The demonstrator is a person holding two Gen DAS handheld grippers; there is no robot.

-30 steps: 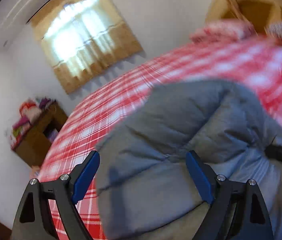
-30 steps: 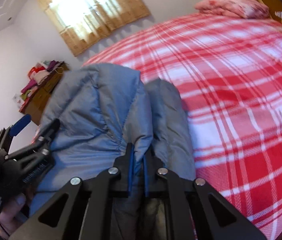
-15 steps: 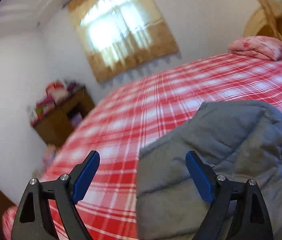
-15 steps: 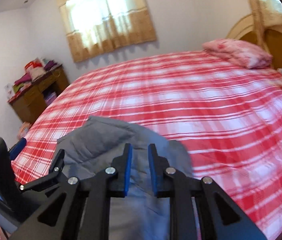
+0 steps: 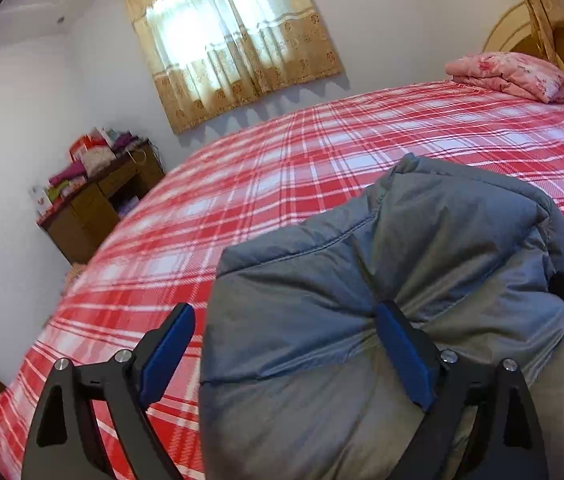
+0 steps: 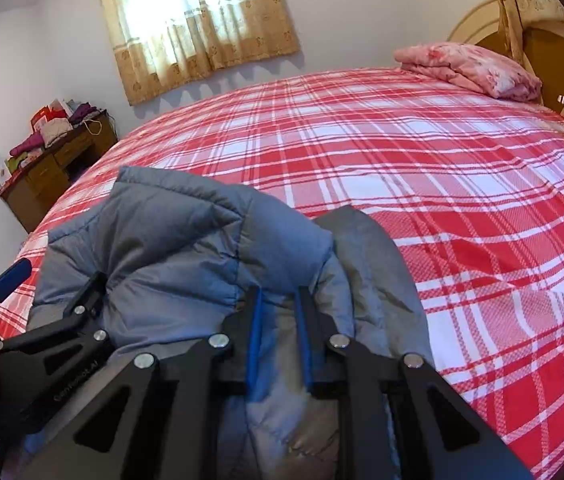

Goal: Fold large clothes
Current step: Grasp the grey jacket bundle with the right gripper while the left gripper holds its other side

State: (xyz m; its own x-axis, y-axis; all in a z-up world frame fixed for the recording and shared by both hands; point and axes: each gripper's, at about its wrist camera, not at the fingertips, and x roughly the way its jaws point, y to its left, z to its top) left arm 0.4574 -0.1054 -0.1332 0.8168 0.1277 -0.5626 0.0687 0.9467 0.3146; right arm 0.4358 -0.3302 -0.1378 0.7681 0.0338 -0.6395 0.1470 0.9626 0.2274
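A bulky grey-blue quilted padded jacket lay bunched in a folded heap on the near part of a bed covered with a red-and-white plaid sheet. In the right wrist view the heap's long axis ran from the near edge of the bed away toward the far left corner, where a stiff quilted end stood up; a flatter grey panel lay along its right side.

The left tool stood spread wide, its jaws having just been opening. Its right blue pad pressed into a crease of the jacket, while its left blue pad hung apart over the plaid sheet, so the near left edge of the heap lay between the pads without being pinched.

The right tool had its blue pads a narrow gap apart, with jacket fabric showing in the gap; I could not tell whether they pinched it. The left tool appeared at this view's lower left, against the heap.

A folded pink floral blanket rested by the wooden headboard. A brown wooden desk piled with clothes stood against the wall under the curtained window.
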